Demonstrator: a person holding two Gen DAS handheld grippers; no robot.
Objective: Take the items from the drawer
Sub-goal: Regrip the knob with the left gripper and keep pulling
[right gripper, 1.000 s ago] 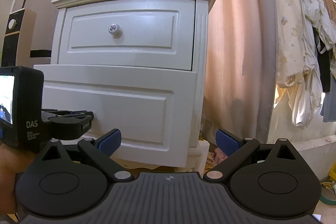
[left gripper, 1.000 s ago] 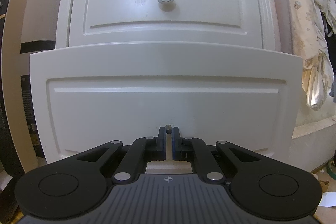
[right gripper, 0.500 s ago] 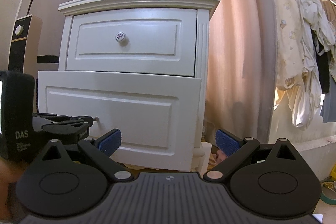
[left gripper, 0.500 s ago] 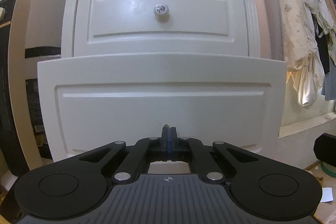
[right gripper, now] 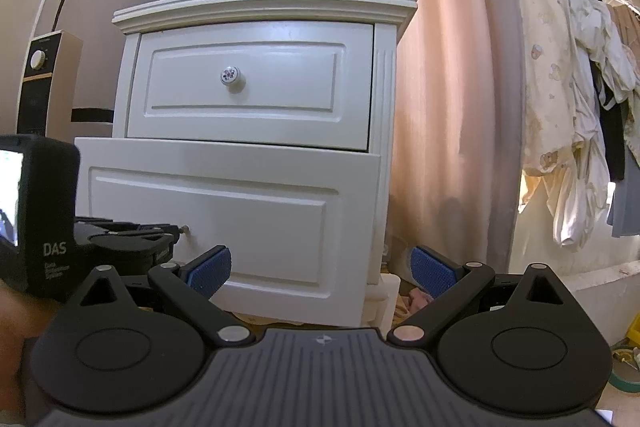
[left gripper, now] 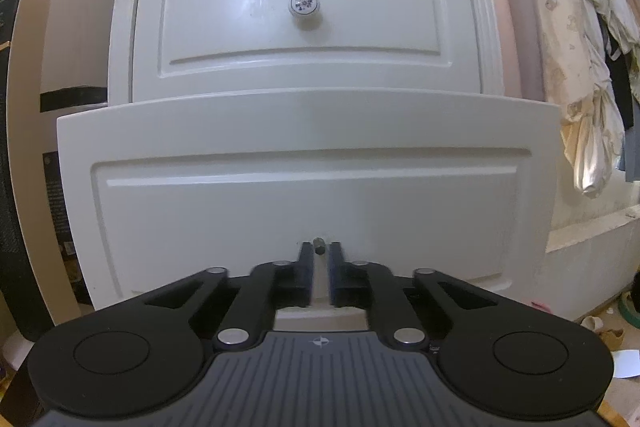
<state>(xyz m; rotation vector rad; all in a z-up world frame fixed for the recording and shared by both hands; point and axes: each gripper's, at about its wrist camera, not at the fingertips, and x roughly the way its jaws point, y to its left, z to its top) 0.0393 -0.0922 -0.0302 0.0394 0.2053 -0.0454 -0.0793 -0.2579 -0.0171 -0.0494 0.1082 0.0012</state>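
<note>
A white nightstand has two drawers. The lower drawer (left gripper: 308,155) is pulled part way out; it also shows in the right wrist view (right gripper: 224,203). Its inside is hidden. My left gripper (left gripper: 319,255) sits at the lower drawer's small metal stud (left gripper: 319,245), with the jaws slightly apart on either side of it and a narrow gap showing. It also shows from the side in the right wrist view (right gripper: 172,233). My right gripper (right gripper: 320,269) is open and empty, in front of the nightstand's right lower corner. The upper drawer (left gripper: 304,23) is shut, with a porcelain knob (left gripper: 305,5).
A tall black and cream box (left gripper: 20,167) stands left of the nightstand. A pink curtain (right gripper: 448,107) hangs behind it. Clothes (right gripper: 580,107) hang at the right. Tape rolls and scraps (right gripper: 624,375) lie on the floor at the right.
The lower drawer has been drawn further out. My left gripper's jaws, shut on the stud half a second ago, have parted slightly. My right gripper has drawn back a little, still open.
</note>
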